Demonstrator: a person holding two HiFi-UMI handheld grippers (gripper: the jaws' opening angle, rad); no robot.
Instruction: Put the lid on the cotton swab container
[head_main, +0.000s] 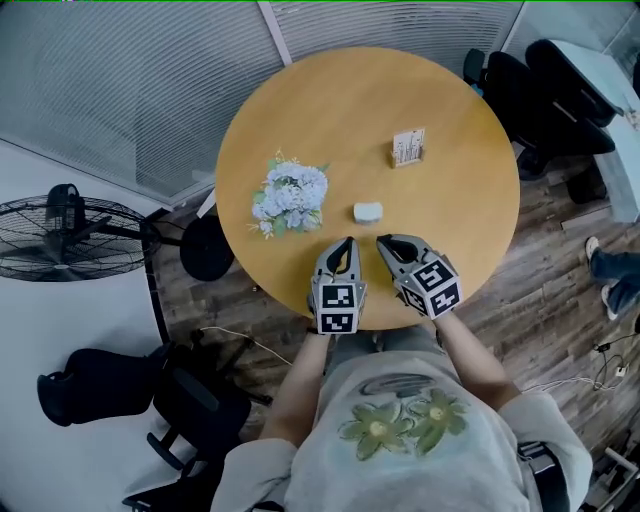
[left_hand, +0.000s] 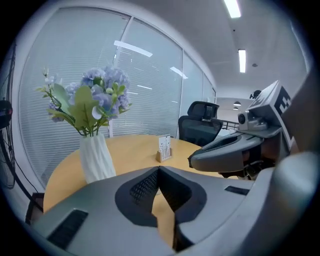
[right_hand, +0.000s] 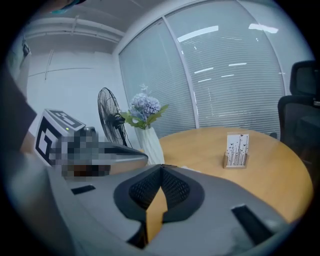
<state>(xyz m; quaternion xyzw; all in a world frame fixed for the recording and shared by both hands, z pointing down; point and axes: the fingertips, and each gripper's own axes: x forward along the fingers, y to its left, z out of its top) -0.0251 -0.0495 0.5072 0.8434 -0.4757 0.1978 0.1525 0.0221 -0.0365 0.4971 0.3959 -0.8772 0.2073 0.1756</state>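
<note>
A small white rounded thing (head_main: 367, 211), lid or container I cannot tell, lies on the round wooden table (head_main: 340, 110) just beyond both grippers. Further back stands a pale box printed with thin stems (head_main: 408, 147), also seen in the left gripper view (left_hand: 165, 148) and the right gripper view (right_hand: 236, 150). My left gripper (head_main: 347, 242) (left_hand: 159, 169) and right gripper (head_main: 381, 241) (right_hand: 161, 167) sit side by side at the table's near edge. Both are shut with nothing between the pads, tips pointing at the white thing, a short way from it.
A white vase of blue flowers (head_main: 290, 197) (left_hand: 96, 157) (right_hand: 150, 142) stands left of the grippers. A floor fan (head_main: 70, 235) is at the far left. Black office chairs (head_main: 545, 95) stand at the right, with another (head_main: 190, 400) by the person's left.
</note>
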